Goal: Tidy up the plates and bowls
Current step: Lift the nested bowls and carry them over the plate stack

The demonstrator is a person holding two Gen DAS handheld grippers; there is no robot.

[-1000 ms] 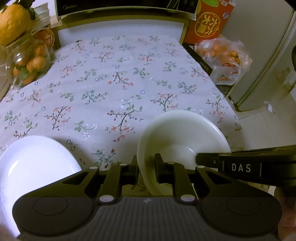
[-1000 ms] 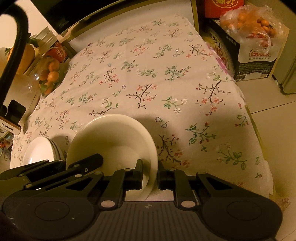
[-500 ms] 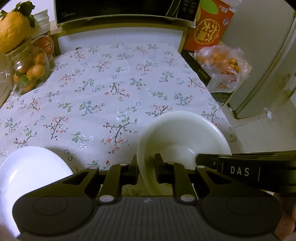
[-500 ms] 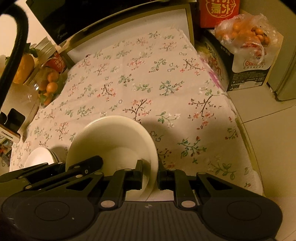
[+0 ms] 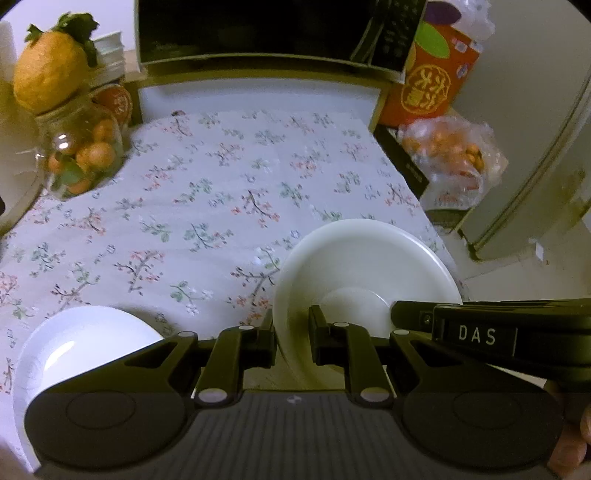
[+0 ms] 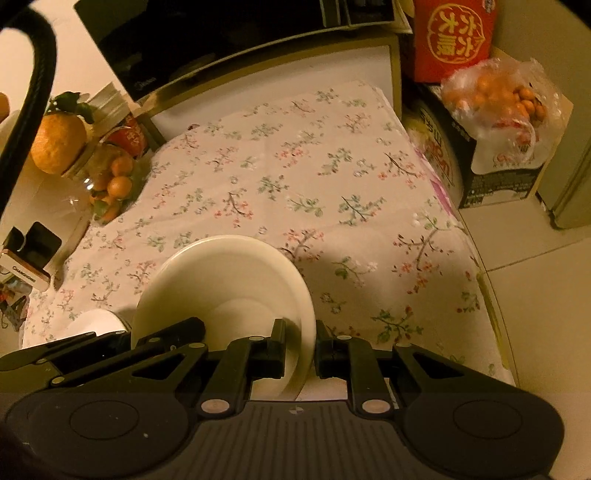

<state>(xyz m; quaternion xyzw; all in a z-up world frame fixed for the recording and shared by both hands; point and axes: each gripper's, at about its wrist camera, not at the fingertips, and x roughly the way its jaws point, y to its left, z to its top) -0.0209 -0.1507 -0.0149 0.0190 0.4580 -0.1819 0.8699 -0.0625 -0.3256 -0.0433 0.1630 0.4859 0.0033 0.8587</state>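
Note:
A cream bowl (image 5: 365,266) is held above the flowered tablecloth by both grippers. My left gripper (image 5: 291,334) is shut on its left rim. My right gripper (image 6: 299,345) is shut on its right rim; the bowl also shows in the right wrist view (image 6: 221,280). A white plate (image 5: 77,343) lies on the cloth at the lower left, below and left of the bowl; it shows small in the right wrist view (image 6: 92,323). The right gripper's body crosses the left wrist view at the right.
A glass jar of small oranges (image 5: 79,158) with a large citrus fruit (image 5: 48,79) on top stands at the back left. A microwave (image 5: 258,33) is behind the table. A red box (image 5: 436,77) and a bag of oranges (image 5: 450,155) sit off the right edge.
Both grippers have risen and pulled back with the bowl held between them. The table looks farther away and the white plate shows smaller at the lower left.

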